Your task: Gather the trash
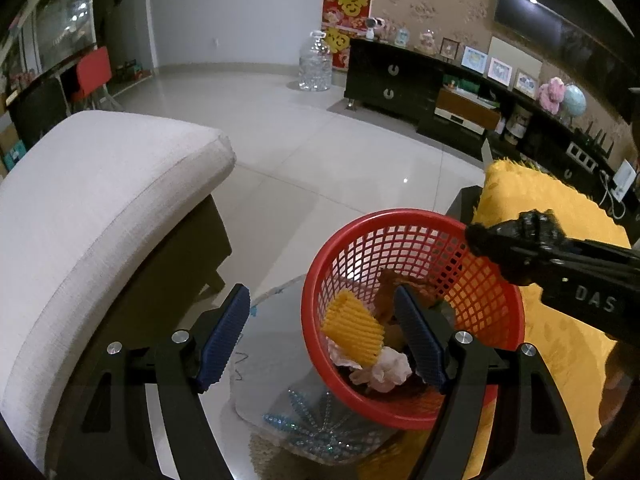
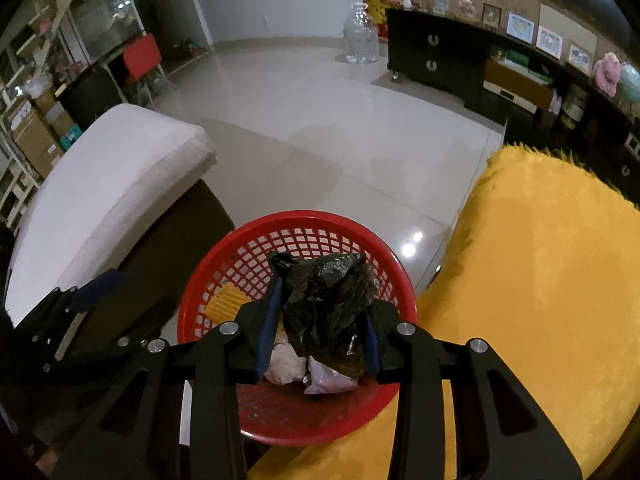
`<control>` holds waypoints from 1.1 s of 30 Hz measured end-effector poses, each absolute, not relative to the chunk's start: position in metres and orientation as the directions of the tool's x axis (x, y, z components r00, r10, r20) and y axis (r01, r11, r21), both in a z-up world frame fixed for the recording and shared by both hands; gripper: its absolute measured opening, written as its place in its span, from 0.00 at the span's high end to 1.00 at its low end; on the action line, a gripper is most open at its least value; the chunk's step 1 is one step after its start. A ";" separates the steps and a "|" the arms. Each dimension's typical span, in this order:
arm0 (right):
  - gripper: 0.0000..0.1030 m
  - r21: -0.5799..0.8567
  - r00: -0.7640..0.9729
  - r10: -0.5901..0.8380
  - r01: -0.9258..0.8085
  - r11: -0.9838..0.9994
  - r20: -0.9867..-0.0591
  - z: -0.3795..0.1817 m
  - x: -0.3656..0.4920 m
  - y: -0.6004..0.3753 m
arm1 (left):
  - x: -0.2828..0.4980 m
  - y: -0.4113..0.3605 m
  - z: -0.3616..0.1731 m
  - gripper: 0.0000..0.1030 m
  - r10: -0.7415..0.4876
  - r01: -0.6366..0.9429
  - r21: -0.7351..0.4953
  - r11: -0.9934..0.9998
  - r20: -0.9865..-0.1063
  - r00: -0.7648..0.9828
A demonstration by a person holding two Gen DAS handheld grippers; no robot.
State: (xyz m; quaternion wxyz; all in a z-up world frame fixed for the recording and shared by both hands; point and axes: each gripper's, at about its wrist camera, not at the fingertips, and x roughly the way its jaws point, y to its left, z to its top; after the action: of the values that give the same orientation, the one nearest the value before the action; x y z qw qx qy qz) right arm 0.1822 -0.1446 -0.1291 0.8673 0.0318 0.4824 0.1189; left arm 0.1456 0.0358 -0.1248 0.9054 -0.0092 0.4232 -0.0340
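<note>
My right gripper (image 2: 320, 320) pinches a crumpled black bag (image 2: 328, 308) between its fingers, held over the red basket (image 2: 304, 424). The basket sits at the edge of the glass bench (image 1: 272, 344), touching a yellow cushion (image 2: 540, 280). Inside it I see a yellow ribbed piece (image 1: 354, 332) and what looks like crumpled paper (image 1: 384, 368). My left gripper (image 1: 320, 336) has its fingers spread, one over the basket.
</note>
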 end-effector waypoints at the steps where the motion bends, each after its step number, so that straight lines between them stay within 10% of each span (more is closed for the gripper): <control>1: 0.48 0.184 0.498 0.246 -0.171 0.968 -0.831 -0.130 0.184 -0.145 | 0.145 0.035 -0.125 0.30 -0.072 0.056 -0.047 0.997 -0.765 0.640; 19: 0.13 0.193 0.594 0.210 -0.093 0.977 -0.776 -0.121 0.159 -0.178 | 0.142 0.027 -0.123 0.26 -0.066 0.069 -0.028 0.997 -0.760 0.647; 33: 0.07 0.085 0.660 0.149 -0.127 0.988 -0.736 -0.113 0.101 -0.181 | 0.131 0.026 -0.112 0.23 -0.043 0.062 -0.001 0.998 -0.731 0.681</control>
State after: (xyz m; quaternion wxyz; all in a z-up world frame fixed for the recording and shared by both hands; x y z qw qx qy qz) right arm 0.1014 -0.1806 -0.1133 0.9111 0.0133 0.4051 0.0756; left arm 0.1314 0.0259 -0.1117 0.9168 0.0119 0.3982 -0.0285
